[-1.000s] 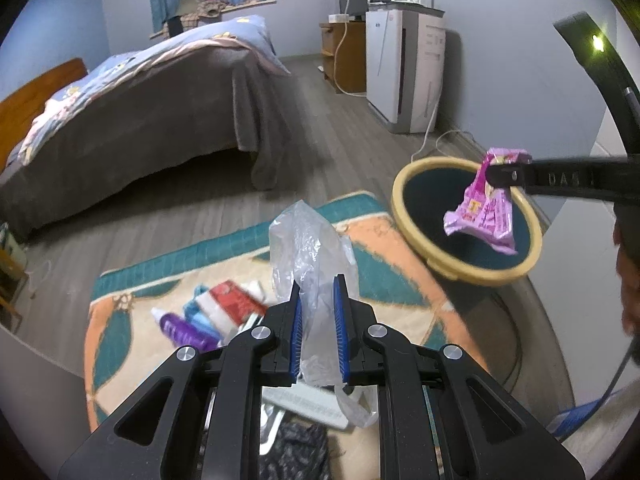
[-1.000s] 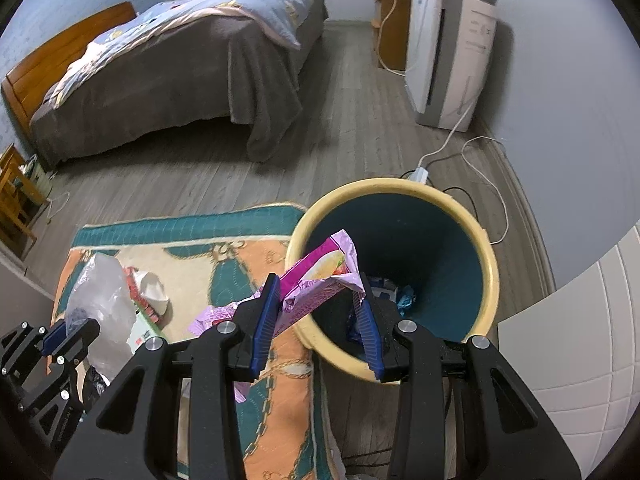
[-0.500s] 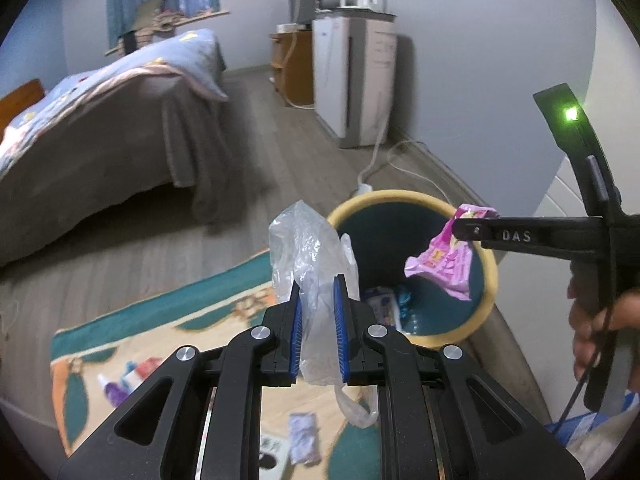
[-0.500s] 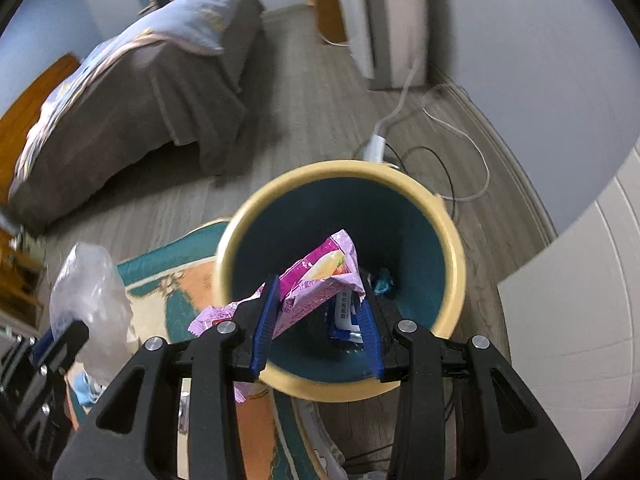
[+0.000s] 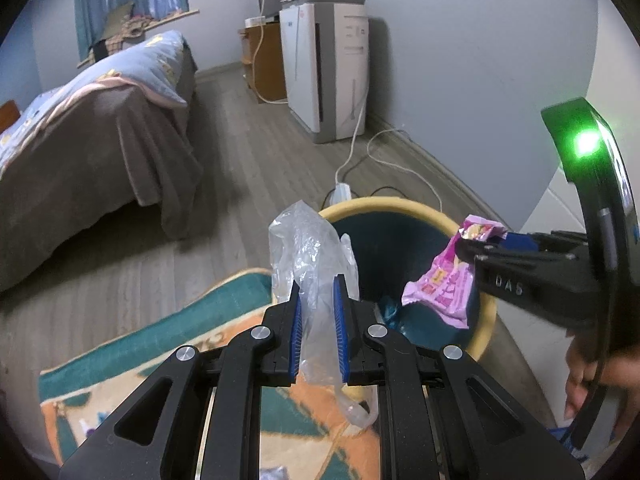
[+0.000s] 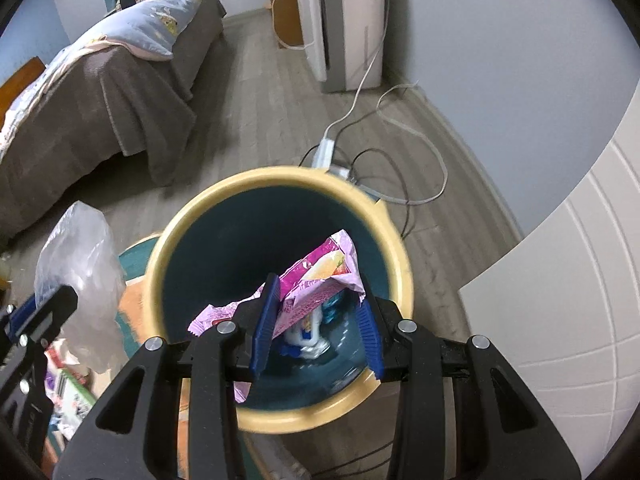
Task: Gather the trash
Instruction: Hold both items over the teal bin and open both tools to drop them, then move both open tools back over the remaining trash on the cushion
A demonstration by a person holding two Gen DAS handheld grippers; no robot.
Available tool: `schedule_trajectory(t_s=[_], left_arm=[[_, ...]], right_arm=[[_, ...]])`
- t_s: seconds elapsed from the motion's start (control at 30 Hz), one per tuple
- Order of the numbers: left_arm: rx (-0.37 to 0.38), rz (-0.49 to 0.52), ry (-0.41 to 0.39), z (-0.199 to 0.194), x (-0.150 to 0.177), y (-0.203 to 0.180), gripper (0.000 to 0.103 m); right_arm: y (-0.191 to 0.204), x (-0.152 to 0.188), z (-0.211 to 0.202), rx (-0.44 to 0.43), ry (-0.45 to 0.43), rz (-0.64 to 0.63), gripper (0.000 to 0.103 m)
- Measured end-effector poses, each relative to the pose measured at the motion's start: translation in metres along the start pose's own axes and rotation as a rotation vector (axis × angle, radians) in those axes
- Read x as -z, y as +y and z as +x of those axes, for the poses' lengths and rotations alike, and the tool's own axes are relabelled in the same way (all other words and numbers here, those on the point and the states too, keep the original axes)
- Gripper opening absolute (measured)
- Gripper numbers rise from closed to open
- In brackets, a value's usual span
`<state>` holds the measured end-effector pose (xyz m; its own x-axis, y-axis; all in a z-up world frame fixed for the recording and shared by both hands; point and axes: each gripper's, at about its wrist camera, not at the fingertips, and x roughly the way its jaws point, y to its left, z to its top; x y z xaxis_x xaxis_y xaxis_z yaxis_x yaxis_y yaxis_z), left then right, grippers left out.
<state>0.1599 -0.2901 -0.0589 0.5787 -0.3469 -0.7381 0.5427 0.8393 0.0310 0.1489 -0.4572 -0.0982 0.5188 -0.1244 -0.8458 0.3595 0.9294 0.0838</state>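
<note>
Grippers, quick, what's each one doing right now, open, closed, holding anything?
Left gripper: closed on the clear plastic bag.
Right gripper: closed on the pink wrapper, above the trash bin.

Both wrist views above bin

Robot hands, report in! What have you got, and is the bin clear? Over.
Left gripper shut on clear plastic bag. Right gripper shut on pink wrapper, over the bin. Nothing blocking the bin mouth.
</note>
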Motion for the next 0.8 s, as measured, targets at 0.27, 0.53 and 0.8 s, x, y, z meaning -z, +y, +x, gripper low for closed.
schedule_trajectory(t_s=[0.27,0.53,0.8], left_arm=[[0.009,0.008,-0.019,0.016,-0.010,-0.008,0.017],[-0.021,-0.029,-0.057,0.016,-0.012,0.000,0.063],[-0.094,-0.112,-0.056,0.000,-0.001,0.025,0.093]], right_arm=[[-0.001,-0.008,-0.004,0.010,-0.102,-0.023,0.038],[0.009,-0.014,-0.017,-0.004,-0.191,-0.046,0.059],[0.019,-0.014,-0.030,0.009,-0.226,-0.061,0.098]])
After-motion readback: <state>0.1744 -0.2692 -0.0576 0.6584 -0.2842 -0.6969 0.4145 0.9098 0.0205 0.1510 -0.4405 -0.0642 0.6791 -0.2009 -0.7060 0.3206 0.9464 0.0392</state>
